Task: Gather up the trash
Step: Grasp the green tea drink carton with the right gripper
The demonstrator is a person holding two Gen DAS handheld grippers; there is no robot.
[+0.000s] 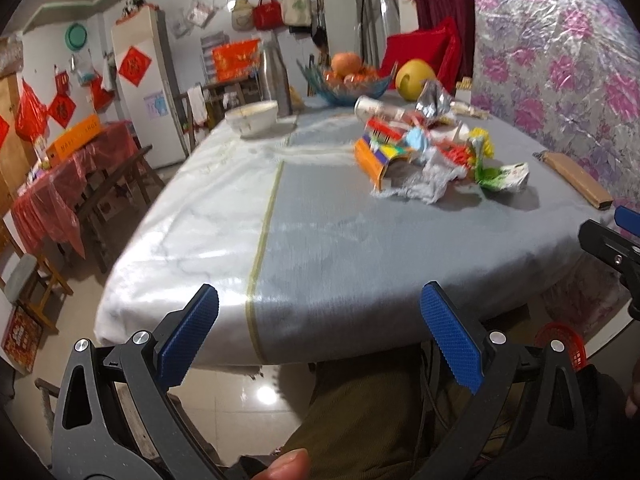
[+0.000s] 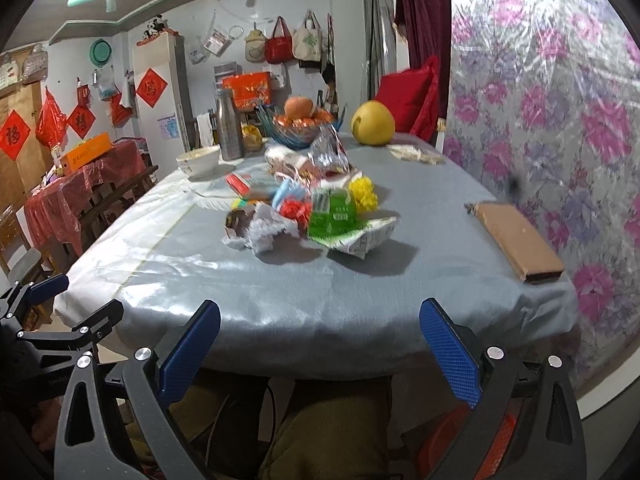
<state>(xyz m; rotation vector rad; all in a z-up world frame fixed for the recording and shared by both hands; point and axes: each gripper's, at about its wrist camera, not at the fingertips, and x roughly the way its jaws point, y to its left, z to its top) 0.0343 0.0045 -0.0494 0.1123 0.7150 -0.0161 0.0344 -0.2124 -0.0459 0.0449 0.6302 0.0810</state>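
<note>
A pile of trash (image 1: pixel 432 148) lies on the table's grey cloth (image 1: pixel 320 240): an orange carton (image 1: pixel 380 160), crumpled white tissue (image 1: pixel 428 184), a green-and-white wrapper (image 1: pixel 502 176), silver foil (image 1: pixel 434 100) and colourful scraps. It also shows in the right wrist view (image 2: pixel 308 208), with the green wrapper (image 2: pixel 336 216) in front. My left gripper (image 1: pixel 320 340) is open and empty at the table's near edge. My right gripper (image 2: pixel 320 356) is open and empty, also at the near edge. A red basket (image 1: pixel 560 344) sits low on the floor at the right, partly hidden.
A white bowl (image 1: pixel 252 118), a steel flask (image 1: pixel 276 80), a blue fruit bowl (image 1: pixel 348 84) and a yellow pomelo (image 1: pixel 414 78) stand at the far end. A brown flat box (image 2: pixel 520 240) lies by the floral-covered wall. A red-covered side table (image 1: pixel 72 176) stands left.
</note>
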